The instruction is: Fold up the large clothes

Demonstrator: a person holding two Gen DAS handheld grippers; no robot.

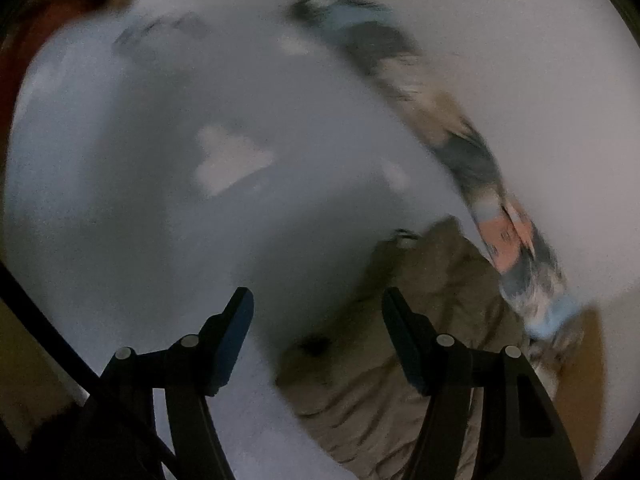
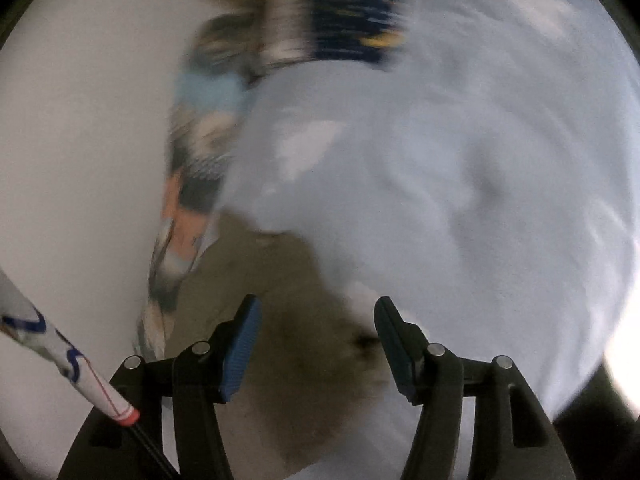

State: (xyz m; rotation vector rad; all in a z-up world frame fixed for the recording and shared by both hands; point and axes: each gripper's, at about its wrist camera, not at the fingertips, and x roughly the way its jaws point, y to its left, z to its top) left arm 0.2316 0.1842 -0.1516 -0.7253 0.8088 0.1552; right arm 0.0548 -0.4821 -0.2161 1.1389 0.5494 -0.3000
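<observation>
Both views are blurred by motion. A large pale blue-grey garment with white patches fills most of the left wrist view, and it fills the right half of the right wrist view. A tan-brown cloth lies beside it, and shows in the right wrist view too. My left gripper is open and empty above the edge where the two meet. My right gripper is open and empty over the tan cloth.
A long patterned band of fabric in grey, tan, pink and light blue runs along the white surface; it also shows in the right wrist view. A white stick with blue marks and a red tip crosses the lower left.
</observation>
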